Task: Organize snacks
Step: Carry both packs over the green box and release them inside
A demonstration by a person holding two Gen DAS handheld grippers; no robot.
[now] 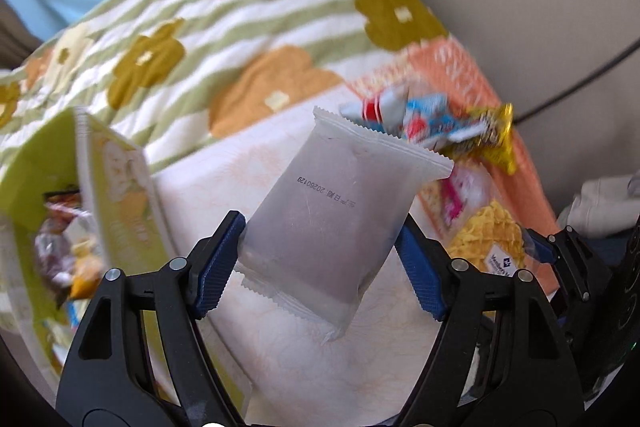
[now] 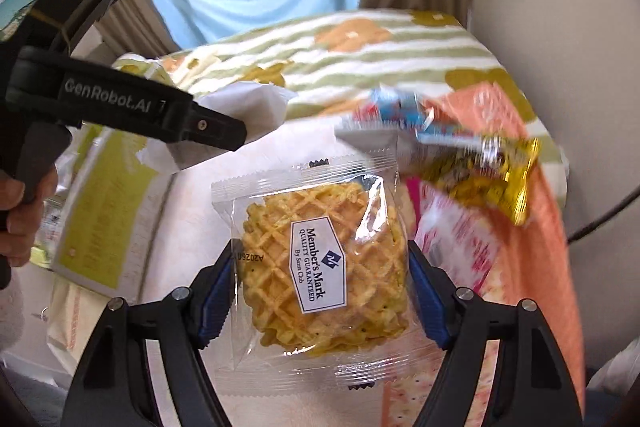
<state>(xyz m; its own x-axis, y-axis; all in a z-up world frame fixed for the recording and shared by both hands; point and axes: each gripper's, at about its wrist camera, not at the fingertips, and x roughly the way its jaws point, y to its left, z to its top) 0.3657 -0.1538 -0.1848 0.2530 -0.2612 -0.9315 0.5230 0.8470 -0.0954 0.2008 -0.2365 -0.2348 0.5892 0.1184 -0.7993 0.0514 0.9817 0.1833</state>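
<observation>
The left gripper (image 1: 320,263) pinches a frosted white snack packet (image 1: 336,211) between its fingers, lifted clear. The right gripper (image 2: 320,291) clamps a clear-wrapped waffle cookie (image 2: 320,267). Beyond lie loose wrapped snacks (image 2: 472,171) on an orange box (image 2: 552,227), a green box (image 1: 116,187) left, on the floral bedspread (image 1: 240,27).

- The frosted white snack packet (image 1: 332,211) carries a printed date line, "20260129", beside small characters too fine to read.
- The clear waffle-cookie packet (image 2: 316,267) has a white label: "Member's Mark, QUALITY GUARANTEED, By Sam's Club" (plus a partly hidden code, "A20260…").
- The left gripper (image 2: 132,107) body reads "GenRobot.AI".
</observation>
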